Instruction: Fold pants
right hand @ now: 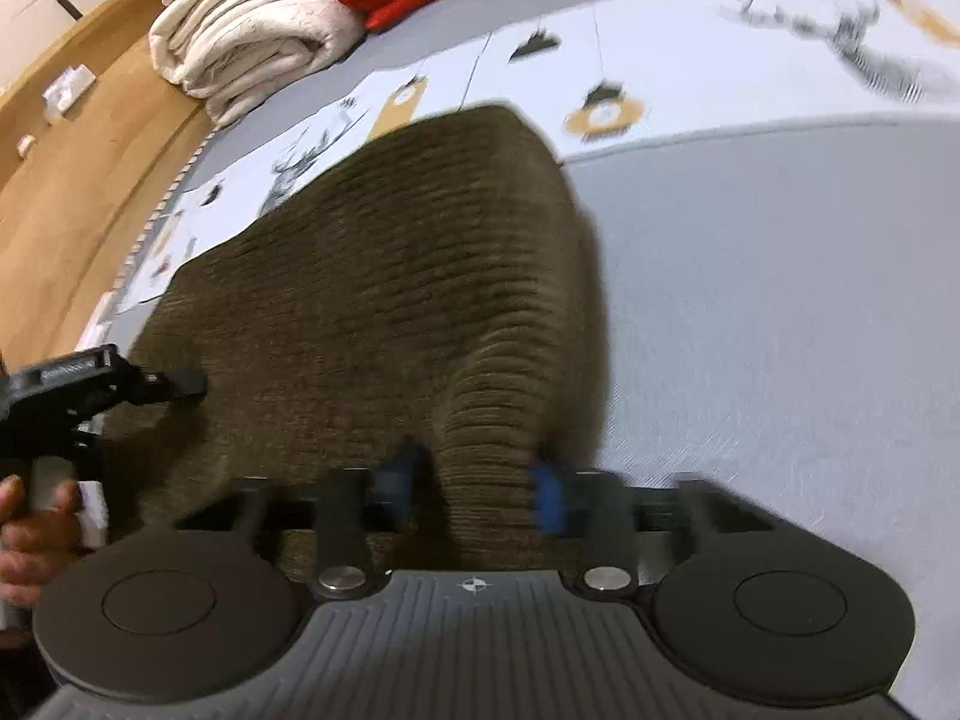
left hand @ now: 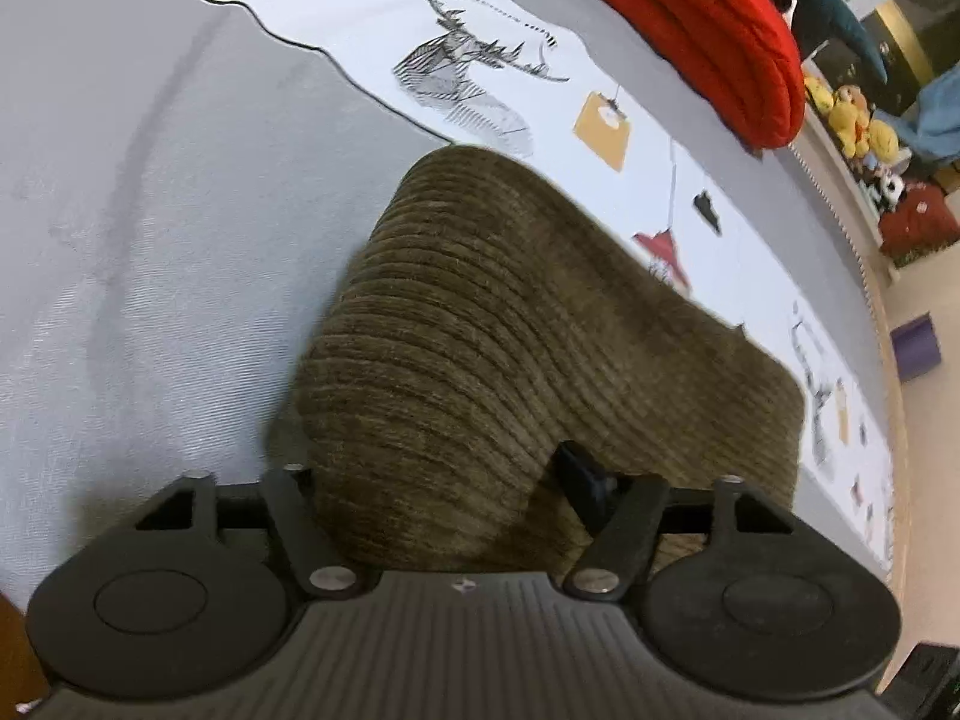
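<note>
The brown corduroy pants point(left hand: 492, 324) lie folded in a thick bundle on the grey bedspread point(left hand: 132, 228). My left gripper point(left hand: 438, 474) straddles the bundle's near edge with its jaws wide. One black finger point(left hand: 579, 474) rests on the cloth with a shadowed gap beside it, and the other is mostly hidden behind the fold. In the right wrist view the pants point(right hand: 372, 276) fill the middle, blurred. My right gripper point(right hand: 474, 480) has its blue pads point(right hand: 549, 495) pinched on a raised ridge of corduroy. The left gripper point(right hand: 180, 384) reaches in from the left edge, held by a hand point(right hand: 30, 516).
A white printed strip with deer drawings point(left hand: 480, 60) crosses the bedspread behind the pants. A folded red blanket point(left hand: 690, 18) and a cream blanket point(right hand: 240, 42) lie at the far side. Plush toys point(left hand: 858, 120) and a purple block point(left hand: 915, 348) sit beyond the bed's edge, over a wooden floor point(right hand: 72, 192).
</note>
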Motion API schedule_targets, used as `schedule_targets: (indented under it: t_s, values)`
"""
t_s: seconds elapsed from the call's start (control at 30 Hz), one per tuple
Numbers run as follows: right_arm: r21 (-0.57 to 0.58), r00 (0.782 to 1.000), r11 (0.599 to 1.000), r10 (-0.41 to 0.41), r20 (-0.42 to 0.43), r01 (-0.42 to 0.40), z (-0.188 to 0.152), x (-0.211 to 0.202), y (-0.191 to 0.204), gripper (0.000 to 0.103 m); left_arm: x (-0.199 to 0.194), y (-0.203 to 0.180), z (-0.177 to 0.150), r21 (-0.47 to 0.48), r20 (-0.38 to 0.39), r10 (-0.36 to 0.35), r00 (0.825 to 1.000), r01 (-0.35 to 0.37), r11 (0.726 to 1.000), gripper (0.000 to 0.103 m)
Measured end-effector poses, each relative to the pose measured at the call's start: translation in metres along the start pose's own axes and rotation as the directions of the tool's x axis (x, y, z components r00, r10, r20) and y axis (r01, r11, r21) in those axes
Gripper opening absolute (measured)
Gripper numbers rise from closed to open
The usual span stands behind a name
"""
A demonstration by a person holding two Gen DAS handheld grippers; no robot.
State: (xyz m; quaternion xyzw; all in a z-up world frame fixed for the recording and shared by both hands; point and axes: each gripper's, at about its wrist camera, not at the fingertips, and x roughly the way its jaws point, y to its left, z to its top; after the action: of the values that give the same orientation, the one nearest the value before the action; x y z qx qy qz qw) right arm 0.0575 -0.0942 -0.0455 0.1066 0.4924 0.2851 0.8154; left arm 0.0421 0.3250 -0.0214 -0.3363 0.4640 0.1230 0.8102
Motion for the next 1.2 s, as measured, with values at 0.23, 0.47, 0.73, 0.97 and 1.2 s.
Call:
schedule_targets:
  t_s: [0.23, 0.47, 0.73, 0.97, 1.2]
  values:
    - [0.042, 0.992, 0.996, -0.087, 0.091, 0.083, 0.043, -0.043, -0.032, 0.018, 0.037, -0.078, -0.012, 0.077, -0.06, -0.12, 0.991, 0.125, 0.989, 0.054]
    - [0.164, 0.946, 0.945, -0.302, 0.114, 0.282, 0.056, -0.096, -0.136, 0.016, 0.095, -0.175, -0.05, 0.238, -0.225, -0.298, 0.927, 0.349, 0.906, 0.055]
    - [0.219, 0.894, 0.898, -0.419, 0.156, 0.383, 0.022, -0.124, -0.186, 0.018, 0.076, -0.195, -0.058, 0.378, -0.132, -0.233, 0.963, 0.266, 0.887, 0.067]
    - [0.138, 0.876, 0.933, -0.36, 0.321, 0.333, 0.007, -0.156, -0.146, 0.019, 0.072, -0.193, -0.068, 0.511, -0.066, -0.133, 0.989, 0.148, 0.847, 0.026]
    - [0.143, 0.924, 0.922, -0.374, 0.084, 0.36, -0.003, -0.121, -0.162, 0.019, 0.057, -0.208, -0.08, 0.562, 0.064, -0.038, 0.997, -0.005, 0.827, 0.023]
